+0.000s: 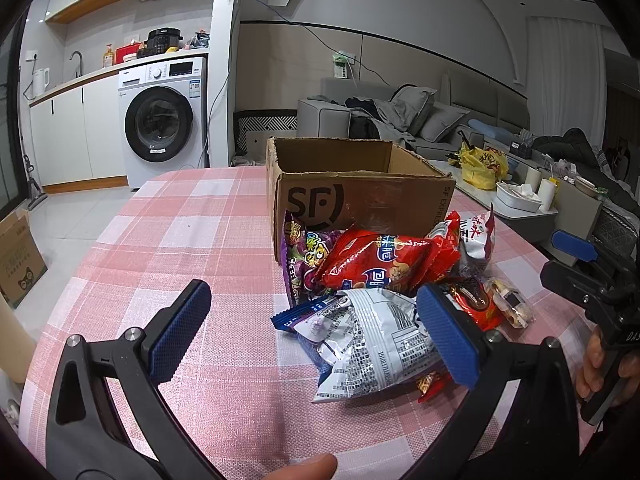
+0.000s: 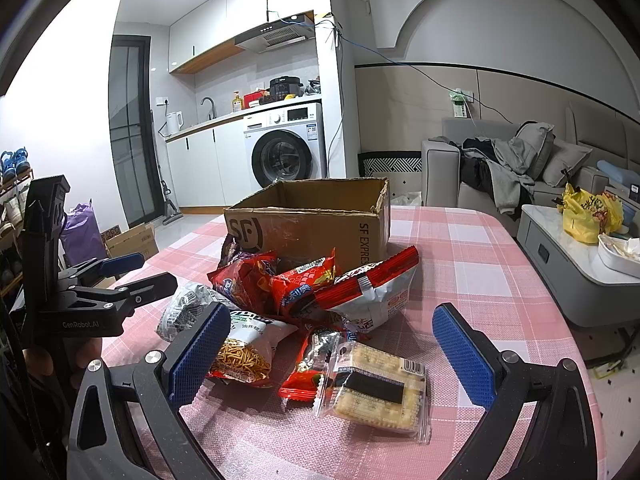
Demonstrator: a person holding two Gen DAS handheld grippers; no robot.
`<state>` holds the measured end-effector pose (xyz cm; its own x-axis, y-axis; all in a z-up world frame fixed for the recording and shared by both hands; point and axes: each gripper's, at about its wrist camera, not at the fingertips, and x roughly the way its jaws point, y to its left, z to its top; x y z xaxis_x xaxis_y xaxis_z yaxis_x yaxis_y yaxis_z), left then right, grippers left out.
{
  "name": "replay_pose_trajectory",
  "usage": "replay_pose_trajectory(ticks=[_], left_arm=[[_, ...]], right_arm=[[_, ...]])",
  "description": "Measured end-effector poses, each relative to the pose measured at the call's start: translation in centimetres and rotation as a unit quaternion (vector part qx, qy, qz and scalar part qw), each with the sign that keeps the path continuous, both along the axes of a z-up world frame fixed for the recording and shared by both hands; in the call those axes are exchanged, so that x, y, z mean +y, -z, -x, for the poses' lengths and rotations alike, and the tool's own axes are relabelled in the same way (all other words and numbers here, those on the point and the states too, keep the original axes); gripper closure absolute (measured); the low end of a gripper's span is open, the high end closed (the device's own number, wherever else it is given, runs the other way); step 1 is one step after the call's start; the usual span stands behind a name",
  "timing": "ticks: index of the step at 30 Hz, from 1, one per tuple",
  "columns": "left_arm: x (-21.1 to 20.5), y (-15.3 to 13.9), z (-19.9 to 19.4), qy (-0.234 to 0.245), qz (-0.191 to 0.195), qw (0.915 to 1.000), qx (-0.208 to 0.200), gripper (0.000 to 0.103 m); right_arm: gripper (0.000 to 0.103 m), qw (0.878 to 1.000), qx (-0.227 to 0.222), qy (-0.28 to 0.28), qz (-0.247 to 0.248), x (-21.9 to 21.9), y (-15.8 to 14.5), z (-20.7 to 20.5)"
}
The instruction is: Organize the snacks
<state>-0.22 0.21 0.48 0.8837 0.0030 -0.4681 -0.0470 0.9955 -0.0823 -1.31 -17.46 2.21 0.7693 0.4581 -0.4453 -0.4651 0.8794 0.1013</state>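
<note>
On the pink plaid surface (image 2: 480,264), snack packets (image 2: 304,292) heaped against the near wall of an open SF cardboard box (image 2: 312,224). Clear-wrapped cracker pack (image 2: 380,388) lies nearest, beside a red packet (image 2: 304,376). Silver bag (image 1: 372,340) at the pile's front. Left gripper (image 1: 316,336) spread wide, holding nothing; right gripper (image 2: 332,356) likewise wide, cracker pack between its fingers, untouched.

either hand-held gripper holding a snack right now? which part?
Nothing held. The left hand-held gripper and right hand-held gripper are both open, above the snack pile in front of the cardboard box.
</note>
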Motion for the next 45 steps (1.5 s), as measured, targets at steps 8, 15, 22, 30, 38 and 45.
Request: replay_pose_trajectory(ticks=[8, 15, 22, 30, 38, 45], left_arm=[[0.0, 0.0, 0.0, 0.000, 0.000, 1.0000, 0.000, 0.000], [0.0, 0.0, 0.0, -0.001, 0.000, 1.0000, 0.000, 0.000], [-0.1, 0.0, 0.0, 0.000, -0.001, 1.0000, 0.000, 0.000], [-0.1, 0.1, 0.0, -0.002, -0.001, 1.0000, 0.000, 0.000], [-0.1, 0.2, 0.0, 0.002, -0.001, 1.0000, -0.001, 0.000], [-0.4, -0.3, 0.2, 0.016, -0.009, 0.9998, 0.010, 0.000]], right_arm=[[0.000, 1.000, 0.000, 0.000, 0.000, 0.0, 0.0, 0.0], [0.000, 1.000, 0.001, 0.000, 0.000, 0.0, 0.0, 0.0], [0.000, 1.000, 0.003, 0.001, -0.001, 0.1, 0.2, 0.0], [0.000, 1.000, 0.015, 0.007, -0.008, -0.4, 0.4, -0.7], [0.000, 0.999, 0.033, 0.020, -0.004, -0.5, 0.6, -1.4], [0.000, 0.997, 0.067, 0.038, 0.017, -0.6, 1.2, -2.6]])
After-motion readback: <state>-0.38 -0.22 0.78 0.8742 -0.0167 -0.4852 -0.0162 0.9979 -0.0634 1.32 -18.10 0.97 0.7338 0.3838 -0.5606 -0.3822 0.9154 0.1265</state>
